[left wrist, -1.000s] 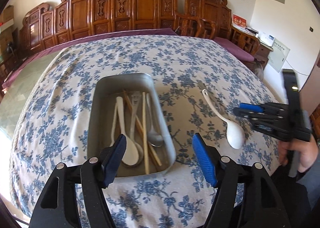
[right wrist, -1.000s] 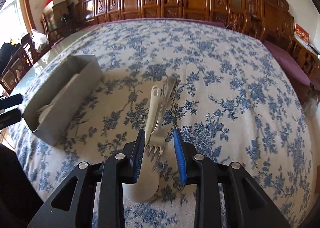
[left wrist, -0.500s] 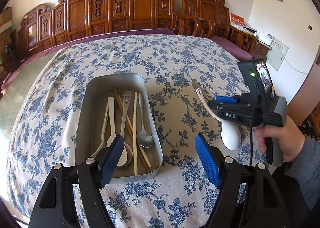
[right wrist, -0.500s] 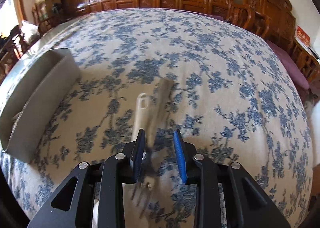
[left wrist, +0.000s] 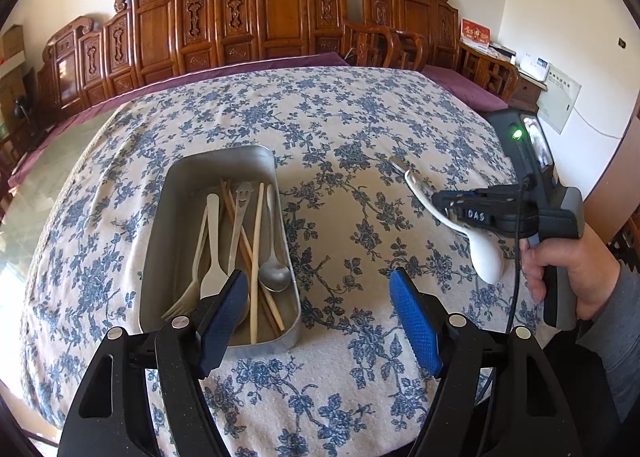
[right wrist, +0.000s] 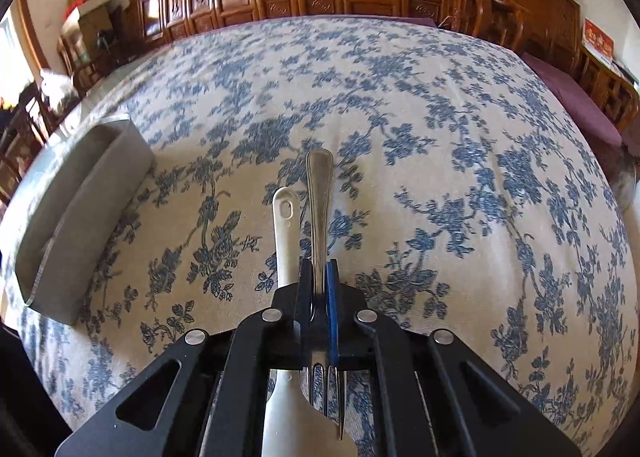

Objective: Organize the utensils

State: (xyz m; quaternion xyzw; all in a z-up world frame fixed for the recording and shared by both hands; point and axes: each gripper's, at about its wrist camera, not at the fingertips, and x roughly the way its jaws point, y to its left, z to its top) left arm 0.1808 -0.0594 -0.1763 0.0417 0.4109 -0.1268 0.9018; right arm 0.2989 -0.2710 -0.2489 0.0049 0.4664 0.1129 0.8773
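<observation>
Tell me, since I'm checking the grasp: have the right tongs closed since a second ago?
Yes. The right tongs narrowed from a gap straddling the fork to shut on its neck, beside the white spoon lying on the tablecloth.

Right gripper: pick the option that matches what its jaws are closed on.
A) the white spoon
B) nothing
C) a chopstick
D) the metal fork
D: in the right wrist view the right gripper is shut on the metal fork, its handle running out ahead and its tines showing behind the jaws, while the white spoon lies beside it, outside the jaws.
</observation>
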